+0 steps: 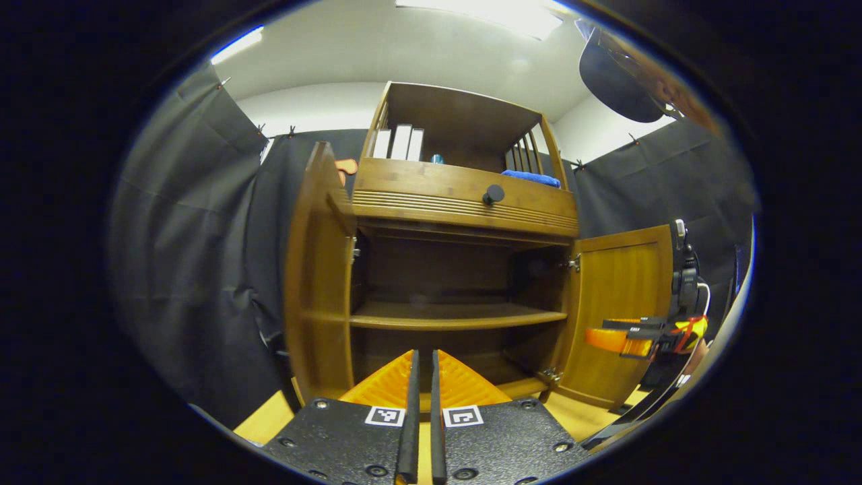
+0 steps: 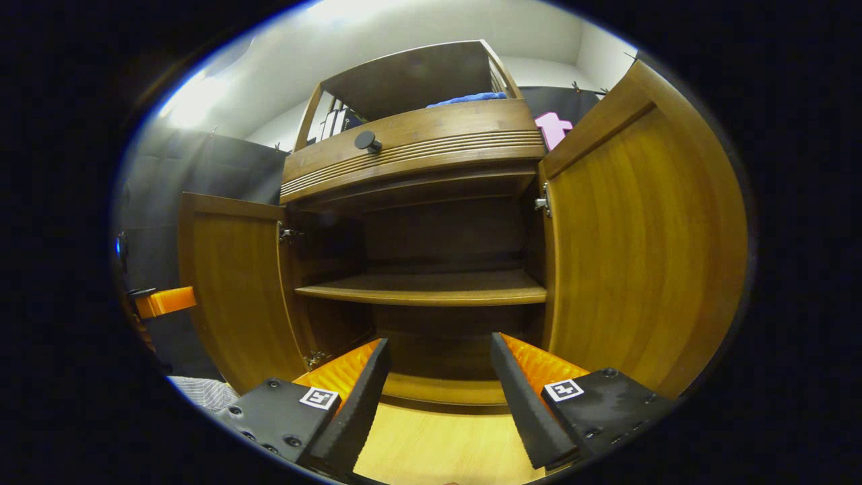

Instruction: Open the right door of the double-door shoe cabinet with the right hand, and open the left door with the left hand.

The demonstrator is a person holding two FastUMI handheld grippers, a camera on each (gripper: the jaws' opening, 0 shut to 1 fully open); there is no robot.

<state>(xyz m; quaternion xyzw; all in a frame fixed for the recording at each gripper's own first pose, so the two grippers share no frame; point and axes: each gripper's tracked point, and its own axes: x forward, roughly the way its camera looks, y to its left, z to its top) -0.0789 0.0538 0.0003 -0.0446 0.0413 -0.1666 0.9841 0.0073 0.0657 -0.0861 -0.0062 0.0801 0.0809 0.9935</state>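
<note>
Both doors swung out: left door [image 1: 316, 283] beside my left gripper [image 1: 421, 404], jaws nearly closed, empty; right door [image 2: 640, 256] beside my right gripper [image 2: 438, 397], jaws wide, empty. Task looks done.

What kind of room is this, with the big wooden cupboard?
Probably a recording booth, not a real home: black cloth walls hang around a wooden shoe cabinet with both doors swung open, and bright ceiling lights shine above.
</note>
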